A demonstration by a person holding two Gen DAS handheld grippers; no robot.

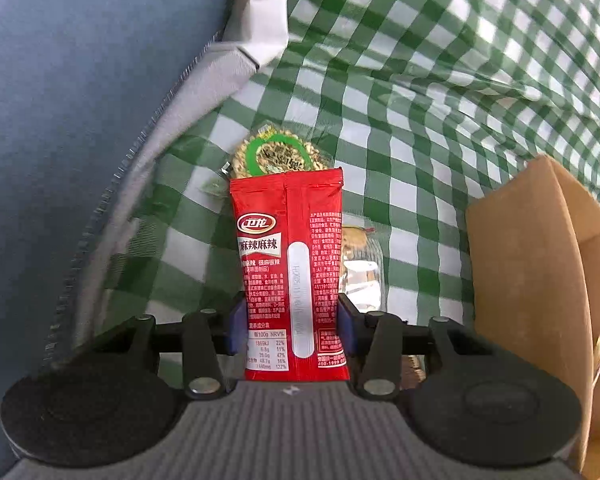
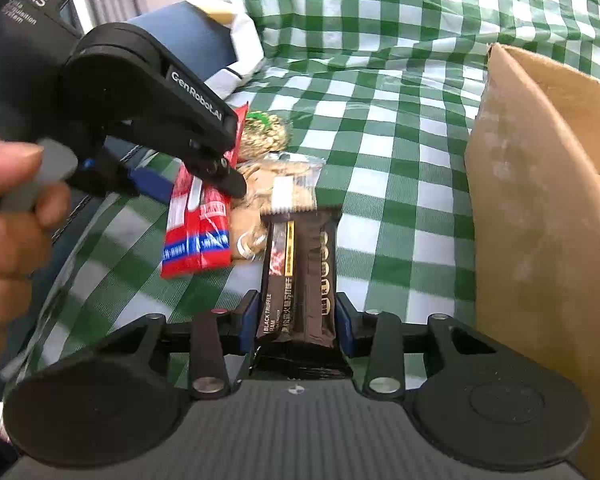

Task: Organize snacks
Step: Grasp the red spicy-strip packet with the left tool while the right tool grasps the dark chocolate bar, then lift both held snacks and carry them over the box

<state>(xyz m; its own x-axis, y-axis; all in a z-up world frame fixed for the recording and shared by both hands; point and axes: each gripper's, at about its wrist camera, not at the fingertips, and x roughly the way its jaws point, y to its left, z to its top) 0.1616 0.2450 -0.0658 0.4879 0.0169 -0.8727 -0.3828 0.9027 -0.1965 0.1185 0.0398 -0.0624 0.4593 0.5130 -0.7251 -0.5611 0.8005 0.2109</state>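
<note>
Each tool grips one snack above the checked bench, a cardboard box at the right.

The left tool is clenched on a red snack packet, held upright between its blue pads; the right tool is clenched on a dark brown cracker packet marked black truffle ham; on the green-and-white checked cloth covering the bench lie a round grain cake with a green ring label and a clear packet of biscuits, just beside each other; the cardboard box stands near, to the right; a blue-grey bag lies at the left; the person's hand holds the left tool.
</note>
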